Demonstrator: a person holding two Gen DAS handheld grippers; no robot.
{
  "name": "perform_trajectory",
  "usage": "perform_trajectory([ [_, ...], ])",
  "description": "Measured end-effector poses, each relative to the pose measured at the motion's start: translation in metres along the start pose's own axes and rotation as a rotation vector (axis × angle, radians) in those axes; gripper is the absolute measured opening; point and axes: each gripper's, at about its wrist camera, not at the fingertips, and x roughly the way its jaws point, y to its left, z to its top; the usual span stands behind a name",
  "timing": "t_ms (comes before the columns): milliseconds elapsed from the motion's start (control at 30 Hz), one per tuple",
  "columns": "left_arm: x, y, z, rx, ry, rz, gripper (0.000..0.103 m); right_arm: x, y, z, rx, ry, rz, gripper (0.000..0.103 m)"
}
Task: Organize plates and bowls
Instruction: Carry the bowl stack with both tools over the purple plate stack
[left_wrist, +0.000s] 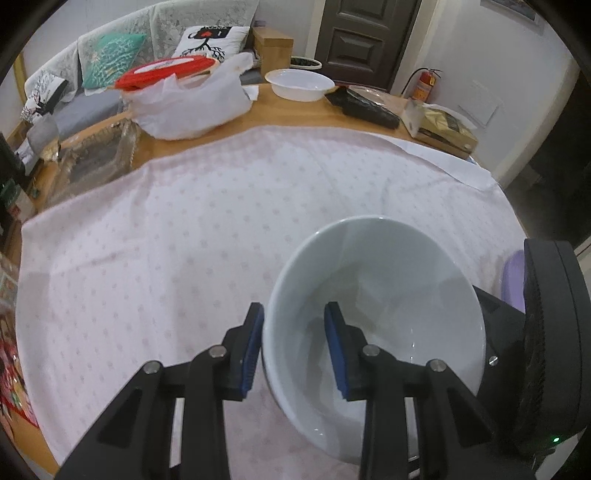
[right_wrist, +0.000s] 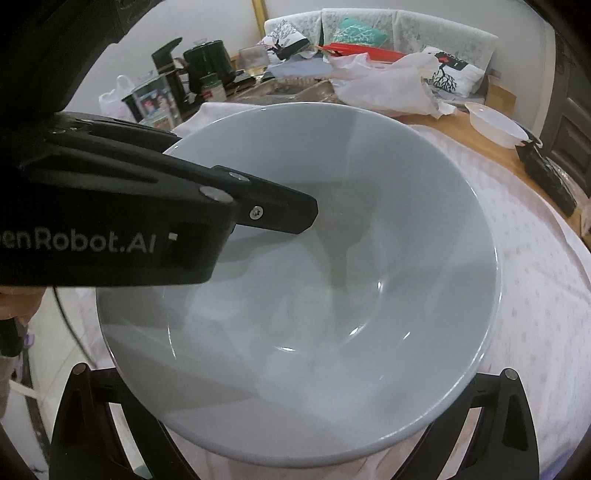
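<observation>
A large pale grey bowl (left_wrist: 380, 314) is held above the pink dotted tablecloth (left_wrist: 184, 229). My left gripper (left_wrist: 295, 347) straddles the bowl's left rim, one blue pad outside and one inside, with a visible gap between pads and wall. In the right wrist view the bowl (right_wrist: 332, 295) fills the frame, and the left gripper's finger (right_wrist: 277, 210) reaches into it from the left. My right gripper's fingertips are hidden under the bowl; only its black arms show at the bottom corners. A white bowl (left_wrist: 299, 85) stands at the table's far edge.
At the far side of the table are a white plastic bag (left_wrist: 192, 107) with a red lid on it, a black case (left_wrist: 365, 107), a box (left_wrist: 439, 125) and a glass tray (left_wrist: 96, 158). A sofa with cushions stands behind.
</observation>
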Motion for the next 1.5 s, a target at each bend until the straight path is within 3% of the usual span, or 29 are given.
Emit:
perform_trajectory([
  [267,0.003,0.006,-0.02,-0.035,0.027,-0.028,0.03,0.0,0.014,-0.017,-0.043,0.008,-0.012,0.097],
  [1033,0.013,0.025,-0.021,-0.102,0.016,-0.175,0.03,0.021,0.018,-0.015,-0.114,-0.028,-0.023,0.102],
  [1500,0.013,0.027,-0.02,-0.113,0.012,-0.199,0.032,0.015,0.019,-0.016,-0.096,-0.054,-0.026,0.101],
])
